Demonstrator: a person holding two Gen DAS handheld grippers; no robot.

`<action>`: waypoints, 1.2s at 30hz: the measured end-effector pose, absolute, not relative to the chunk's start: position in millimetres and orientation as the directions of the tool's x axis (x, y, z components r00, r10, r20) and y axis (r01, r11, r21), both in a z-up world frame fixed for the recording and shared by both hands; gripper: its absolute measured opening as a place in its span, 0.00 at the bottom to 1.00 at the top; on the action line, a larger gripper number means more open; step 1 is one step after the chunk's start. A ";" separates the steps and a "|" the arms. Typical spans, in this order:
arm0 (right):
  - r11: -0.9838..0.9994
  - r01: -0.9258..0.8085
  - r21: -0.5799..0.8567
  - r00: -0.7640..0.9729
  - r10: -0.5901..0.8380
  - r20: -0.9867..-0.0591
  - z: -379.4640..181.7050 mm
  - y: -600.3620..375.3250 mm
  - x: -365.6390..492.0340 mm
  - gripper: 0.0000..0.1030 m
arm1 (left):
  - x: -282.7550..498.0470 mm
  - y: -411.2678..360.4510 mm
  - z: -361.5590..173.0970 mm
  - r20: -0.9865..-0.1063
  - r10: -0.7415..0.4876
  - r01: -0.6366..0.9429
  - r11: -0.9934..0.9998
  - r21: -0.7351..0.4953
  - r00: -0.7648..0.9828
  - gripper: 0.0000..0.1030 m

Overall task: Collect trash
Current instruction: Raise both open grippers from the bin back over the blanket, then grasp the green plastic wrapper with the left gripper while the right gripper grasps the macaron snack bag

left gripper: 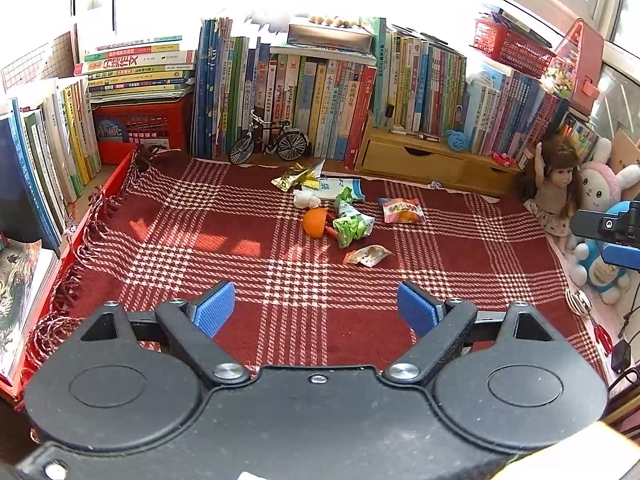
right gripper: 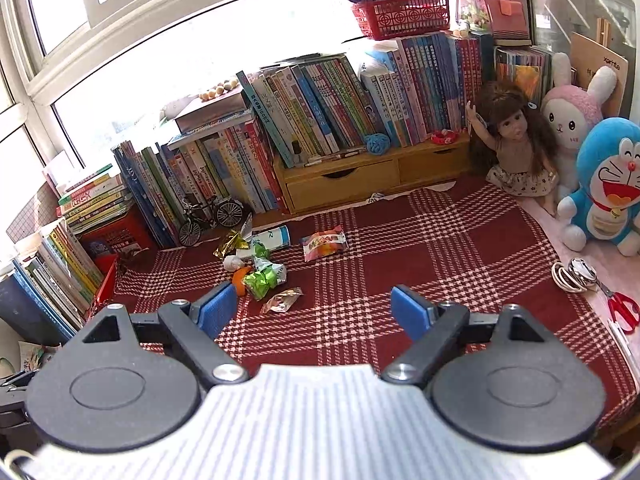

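Note:
Trash lies in a loose pile on a red plaid cloth (left gripper: 240, 264): an orange peel (left gripper: 315, 222), green wrappers (left gripper: 352, 226), a gold foil wrapper (left gripper: 296, 178), a white crumpled tissue (left gripper: 306, 199), a blue-white packet (left gripper: 344, 190), a pink snack bag (left gripper: 402, 211) and a small silvery wrapper (left gripper: 368, 256). The same pile shows in the right wrist view, with the green wrappers (right gripper: 264, 276), pink snack bag (right gripper: 324, 245) and silvery wrapper (right gripper: 282, 301). My left gripper (left gripper: 316, 310) is open and empty, well short of the pile. My right gripper (right gripper: 312, 312) is open and empty too, right of the pile.
Rows of books (left gripper: 320, 92) and a wooden drawer box (left gripper: 424, 160) line the back, with a toy bicycle (left gripper: 270, 144) in front. A doll (right gripper: 516, 148), plush toys (right gripper: 608, 184), scissors (right gripper: 624, 308) and a red basket (right gripper: 404, 14) stand at the right.

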State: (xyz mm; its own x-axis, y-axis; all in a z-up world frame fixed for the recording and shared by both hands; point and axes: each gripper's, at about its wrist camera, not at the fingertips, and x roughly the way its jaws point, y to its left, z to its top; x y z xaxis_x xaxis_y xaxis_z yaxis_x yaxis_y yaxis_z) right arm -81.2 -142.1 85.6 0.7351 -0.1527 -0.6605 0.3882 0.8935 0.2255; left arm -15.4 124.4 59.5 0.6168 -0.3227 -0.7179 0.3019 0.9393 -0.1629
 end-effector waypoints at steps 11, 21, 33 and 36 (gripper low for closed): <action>0.947 0.191 0.259 0.646 0.078 -0.759 -7.9 -255.3 54.3 0.89 | 76.4 15.4 -25.1 -0.807 -0.117 -0.029 0.986 -0.163 0.578 0.83; 0.954 0.117 0.275 0.559 0.166 -0.813 -67.0 -292.8 138.9 0.89 | 143.9 -48.6 -50.2 -0.824 -0.037 -0.046 0.996 -0.077 0.566 0.83; 0.958 0.044 0.282 0.517 0.220 -0.827 -109.7 -290.5 207.7 0.89 | 203.8 -68.3 -93.9 -0.855 0.002 -0.072 0.997 -0.042 0.519 0.83; 0.955 0.034 0.295 0.506 0.238 -0.829 -119.0 -288.7 220.2 0.89 | 214.5 -70.6 -103.8 -0.856 0.008 -0.076 0.996 -0.037 0.517 0.83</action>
State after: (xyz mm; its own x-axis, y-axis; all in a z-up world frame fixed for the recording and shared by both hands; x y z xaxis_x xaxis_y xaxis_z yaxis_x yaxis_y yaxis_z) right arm 220.2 -288.7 -119.0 0.5063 0.2385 -0.8287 0.0339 0.9547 0.2955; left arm 214.5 -70.6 -103.8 0.5174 0.0079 -0.8557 -0.0759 0.9964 -0.0367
